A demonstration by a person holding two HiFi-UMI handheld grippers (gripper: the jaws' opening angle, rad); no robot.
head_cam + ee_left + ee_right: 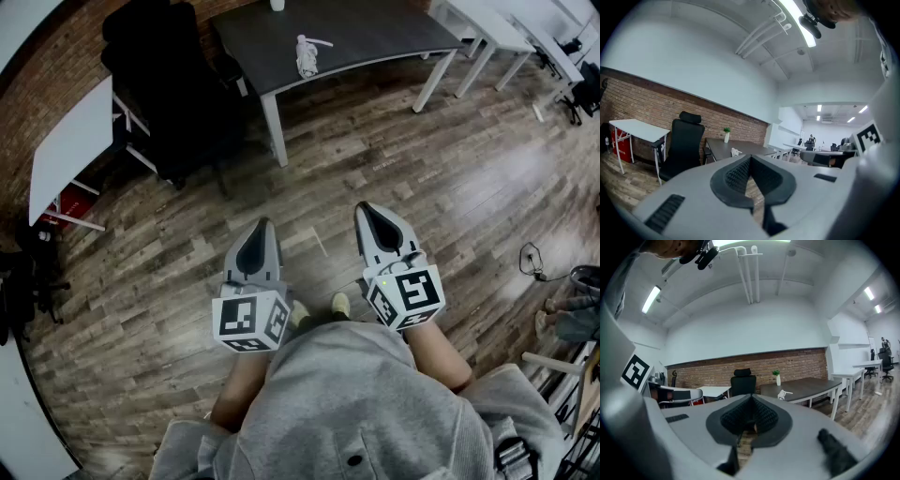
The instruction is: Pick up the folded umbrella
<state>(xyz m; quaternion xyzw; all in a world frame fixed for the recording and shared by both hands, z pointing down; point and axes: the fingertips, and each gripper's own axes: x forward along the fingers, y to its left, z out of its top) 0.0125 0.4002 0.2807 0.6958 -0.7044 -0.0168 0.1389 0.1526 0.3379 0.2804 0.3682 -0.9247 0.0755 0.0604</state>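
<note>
The folded umbrella (307,54), pale and bundled, lies at the top centre of the head view on a dark worktop (375,28). It sits close to the worktop's curved near edge, with what seems to be its handle pointing toward the right; it is too small in that view to be sure. A white leg (275,127) holds up the worktop's left corner, and a black office chair (159,75) stands just left of that corner.

Both grippers hang low in the lower centre, side by side and apart, well short of the worktop. The left gripper (260,230) has its fingers clenched together with nothing between them, and the right gripper (370,217) is likewise clenched and empty. Bare wooden floor (422,159) stretches between them and the worktop.

A white table (70,141) stands at the left edge, more white tables (487,19) at the upper right, and a cable (532,261) lies on the floor at the right edge. In the right gripper view a small plant in a white vase (777,378) stands on the worktop behind the umbrella.
</note>
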